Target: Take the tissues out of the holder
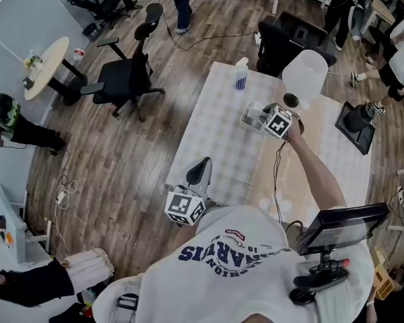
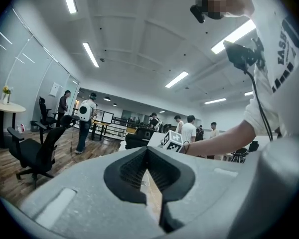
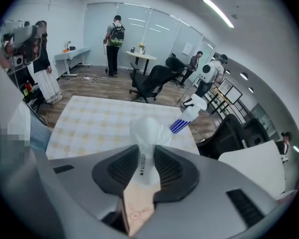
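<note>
Tissue pack (image 3: 143, 173) — soft, crinkly plastic — pinched in R gripper (image 3: 145, 151) fingers; L gripper (image 2: 146, 148) fingers closed, empty.

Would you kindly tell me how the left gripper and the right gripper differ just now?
The right gripper is shut on a tissue pack; the left gripper is shut on nothing. The right gripper points down at the table; the left gripper points level. Both are the same grey model.

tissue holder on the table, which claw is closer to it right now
Right. The right claw is right over the tissue holder, shut on a tissue pack. The left claw is back at the near edge of the table, well short of it.
</note>
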